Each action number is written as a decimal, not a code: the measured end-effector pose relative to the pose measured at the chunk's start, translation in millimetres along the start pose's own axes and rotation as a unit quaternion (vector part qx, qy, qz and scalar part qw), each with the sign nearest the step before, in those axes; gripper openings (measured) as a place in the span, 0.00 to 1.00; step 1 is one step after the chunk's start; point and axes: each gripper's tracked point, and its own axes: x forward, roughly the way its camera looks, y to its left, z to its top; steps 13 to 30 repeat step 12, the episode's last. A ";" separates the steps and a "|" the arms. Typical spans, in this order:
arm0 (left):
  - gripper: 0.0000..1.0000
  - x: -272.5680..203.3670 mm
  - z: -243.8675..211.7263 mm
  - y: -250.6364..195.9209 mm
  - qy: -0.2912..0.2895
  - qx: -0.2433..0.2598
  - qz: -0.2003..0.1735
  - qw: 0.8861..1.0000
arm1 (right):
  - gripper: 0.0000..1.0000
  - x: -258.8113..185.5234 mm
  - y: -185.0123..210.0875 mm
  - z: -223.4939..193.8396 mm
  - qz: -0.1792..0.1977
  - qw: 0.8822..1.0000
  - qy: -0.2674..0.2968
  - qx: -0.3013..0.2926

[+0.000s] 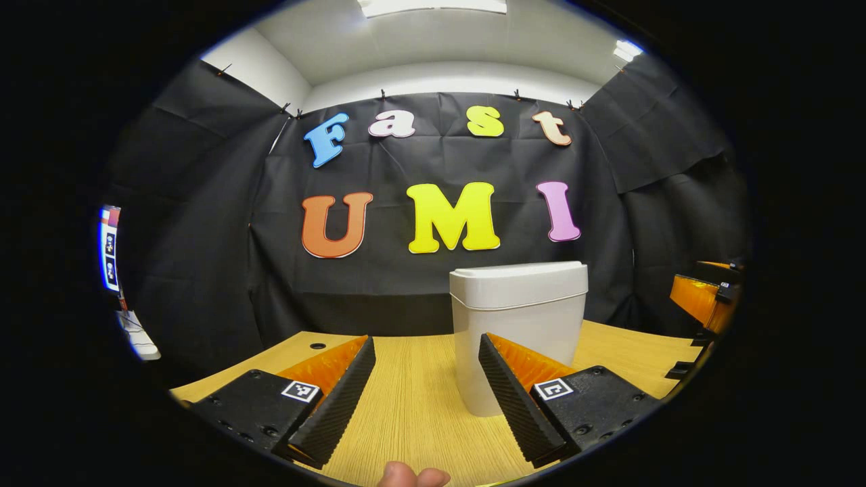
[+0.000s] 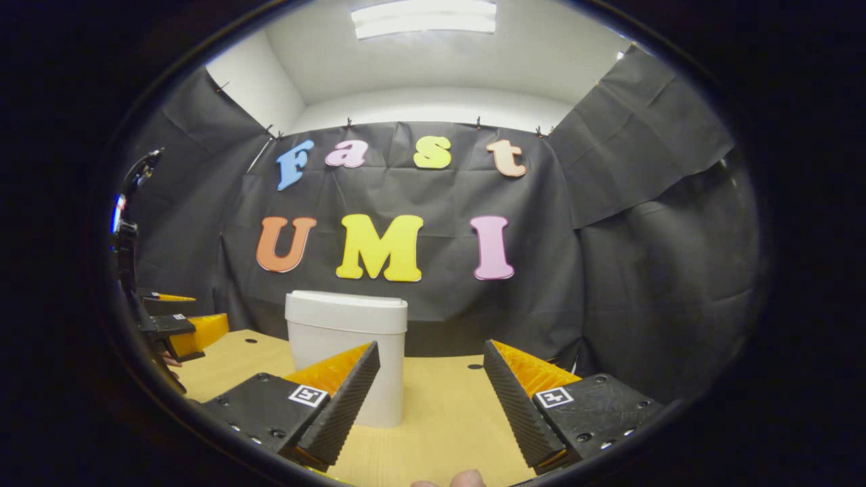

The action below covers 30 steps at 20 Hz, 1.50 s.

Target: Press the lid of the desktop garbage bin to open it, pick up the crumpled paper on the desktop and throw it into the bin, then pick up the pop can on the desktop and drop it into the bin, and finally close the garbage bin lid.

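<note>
black cloth hung behind a pale wooden table [image 1: 413,406] under ceiling lights. no brand or readable writing showed on the bin [image 1: 517,325], a plain white tub standing upright on the table with its lid [image 1: 519,279] down. small square black-and-white markers sat on the finger mounts. the left gripper [image 1: 426,396] held its fingers spread apart, grasping nothing, just before the bin. the right gripper [image 2: 433,406] was likewise spread and empty, with the bin ahead to its left.
</note>
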 end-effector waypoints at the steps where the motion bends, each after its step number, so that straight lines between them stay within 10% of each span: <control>1: 0.99 0.3 0.1 0.5 0.000 0.000 0.001 1.000 | 0.95 -0.4 -0.2 0.7 0.000 1.000 -0.001 -0.001; 30: 0.99 -0.9 1.7 0.7 -0.003 -0.002 0.000 1.000 | 0.95 -1.3 2.2 -1.4 0.004 1.000 0.001 -0.004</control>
